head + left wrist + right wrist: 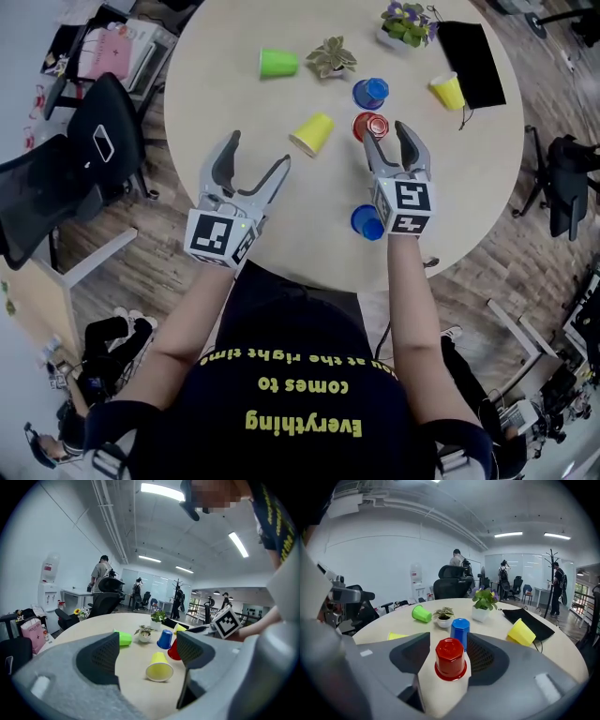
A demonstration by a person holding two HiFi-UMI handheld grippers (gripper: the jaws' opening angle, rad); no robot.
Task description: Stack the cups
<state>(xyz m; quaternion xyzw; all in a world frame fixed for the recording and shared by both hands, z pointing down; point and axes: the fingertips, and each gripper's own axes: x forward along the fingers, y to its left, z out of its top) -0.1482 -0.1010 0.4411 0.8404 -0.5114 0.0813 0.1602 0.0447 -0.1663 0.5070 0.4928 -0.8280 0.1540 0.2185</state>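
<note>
The round table (487,178) filled the head view, with a black mat (472,62) lying flat at its 2 o'clock edge. The left gripper (257,155) hovered over the 8 o'clock side. Its jaws were spread wide with nothing between them, and they pointed towards 1 o'clock at a yellow cup (311,133) lying on its side near the table's centre. The right gripper (386,139) sat just right of centre with its jaws apart. The red cup (372,125) stood upside down between them, and a gap showed beside it, so the pads were not pressing on it.

A flowering plant (406,23) stood at 1 o'clock near the mat, and a small leafy pot (331,57) stood at 12 o'clock. A blue cup (370,93) stood upside down just beyond the red one, at its 12 o'clock. A green cup (278,63) lay tipped at 11 o'clock, left of the leafy pot. A second yellow cup (447,91) lay on its side at 2 o'clock beside the mat. Another blue cup (364,221) sat at 5 o'clock, partly hidden by the right gripper's marker cube.
</note>
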